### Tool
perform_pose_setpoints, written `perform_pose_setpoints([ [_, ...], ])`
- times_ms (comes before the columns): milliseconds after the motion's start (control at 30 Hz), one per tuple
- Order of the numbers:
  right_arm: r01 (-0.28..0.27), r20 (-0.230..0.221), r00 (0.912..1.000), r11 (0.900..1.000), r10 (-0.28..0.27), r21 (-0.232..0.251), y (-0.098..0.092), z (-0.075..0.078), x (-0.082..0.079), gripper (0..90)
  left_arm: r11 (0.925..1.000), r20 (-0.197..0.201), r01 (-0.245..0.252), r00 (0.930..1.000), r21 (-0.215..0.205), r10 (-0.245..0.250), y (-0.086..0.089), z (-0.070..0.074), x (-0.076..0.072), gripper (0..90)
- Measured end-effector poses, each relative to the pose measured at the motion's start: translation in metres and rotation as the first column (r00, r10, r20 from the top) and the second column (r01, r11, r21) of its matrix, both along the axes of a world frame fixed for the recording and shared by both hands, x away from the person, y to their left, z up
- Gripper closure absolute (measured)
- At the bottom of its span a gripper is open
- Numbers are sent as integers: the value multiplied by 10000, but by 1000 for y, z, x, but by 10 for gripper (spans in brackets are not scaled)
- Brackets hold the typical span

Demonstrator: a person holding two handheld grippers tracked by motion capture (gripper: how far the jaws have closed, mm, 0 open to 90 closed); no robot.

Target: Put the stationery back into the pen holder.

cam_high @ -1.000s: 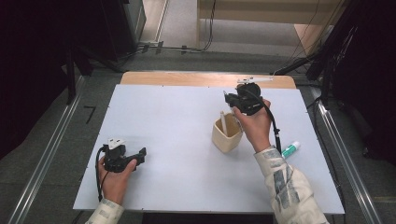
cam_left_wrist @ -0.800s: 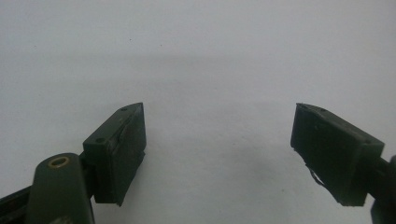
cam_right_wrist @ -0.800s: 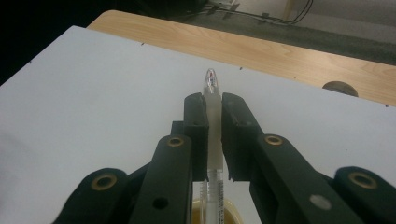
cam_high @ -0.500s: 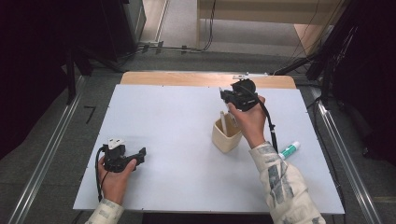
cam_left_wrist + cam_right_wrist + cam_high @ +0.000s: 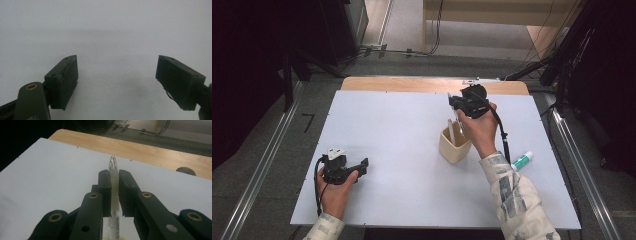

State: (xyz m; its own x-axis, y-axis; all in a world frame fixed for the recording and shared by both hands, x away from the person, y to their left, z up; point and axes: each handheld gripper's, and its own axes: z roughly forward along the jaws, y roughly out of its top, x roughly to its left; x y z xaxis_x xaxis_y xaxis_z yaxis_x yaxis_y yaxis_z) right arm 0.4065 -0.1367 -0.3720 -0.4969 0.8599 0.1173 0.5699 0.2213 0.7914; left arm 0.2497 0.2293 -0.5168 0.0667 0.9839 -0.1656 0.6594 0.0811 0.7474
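**Pen clamped above the cup, left gripper idle and wide**

You've got a clear-barrelled pen point(image 5: 113, 187) pinched squarely between the jaws of your right gripper point(image 5: 114, 192), and they're closed tight on its pale grip section. In the right gripper view the see-through tip pokes out past the jaw ends, while the barrel with its printed lettering runs down between the arms toward a tan rim at the bottom edge.

From the high view, the pen point(image 5: 452, 131) stands close to upright with its lower end down inside the beige cup point(image 5: 454, 147), which sits on the white tabletop point(image 5: 402, 130) right of centre. Your right gripper point(image 5: 458, 107) is held above the cup's far side, your right hand point(image 5: 479, 127) wrapped around it, the black cable trailing down beside your patterned sleeve point(image 5: 517, 200).

Off to the right, near the table edge, a green-and-white marker point(image 5: 522, 161) lies flat, well apart from the cup.

Over on the near left, your left gripper point(image 5: 362, 165) rests low on the table in your left hand point(image 5: 334, 187). In the left gripper view its jaws are spread wide with bare white tabletop point(image 5: 112, 37) between them. A wooden strip point(image 5: 412, 84) borders the far edge of the white surface.
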Motion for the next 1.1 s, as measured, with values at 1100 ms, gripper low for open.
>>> perform_pose_setpoints([
  [1100, -14, -283, 9996, 9999, 18, 129, -20, -23, -17, 761, 10000, -53, 12, 10000, 18, -12, -1, -1, 0, 187],
])
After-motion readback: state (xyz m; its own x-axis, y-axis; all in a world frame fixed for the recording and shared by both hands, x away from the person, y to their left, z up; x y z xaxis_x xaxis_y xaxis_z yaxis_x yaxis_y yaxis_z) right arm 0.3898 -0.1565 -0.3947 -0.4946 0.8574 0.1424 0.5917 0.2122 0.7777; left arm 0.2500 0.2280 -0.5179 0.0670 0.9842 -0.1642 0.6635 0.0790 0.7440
